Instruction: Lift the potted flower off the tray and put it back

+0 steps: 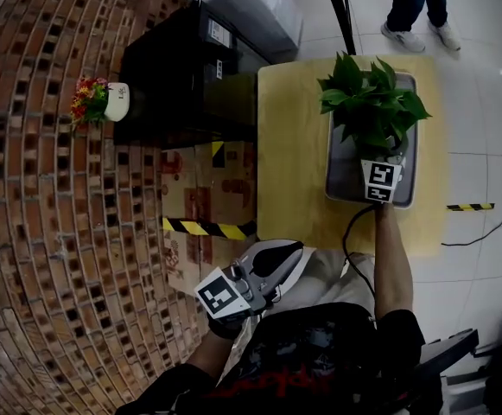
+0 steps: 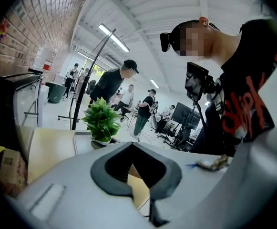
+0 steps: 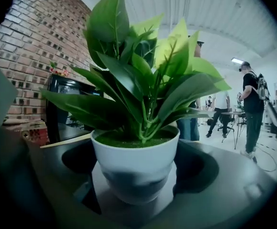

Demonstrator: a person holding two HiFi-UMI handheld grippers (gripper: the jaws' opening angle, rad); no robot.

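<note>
head view: one tray [image 1: 341,181], one potted flower [image 1: 371,106]; right gripper [image 1: 387,156] spread round it, left gripper [image 1: 300,250] closed.

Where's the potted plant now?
In the head view, the potted plant stands on the grey tray at the table's right side, between the right claw's open jaws.

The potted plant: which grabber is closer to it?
Right. The right gripper is at the potted plant on the tray, its open jaws either side of the white pot. The left gripper hangs back by the person's body, off the table.
</note>
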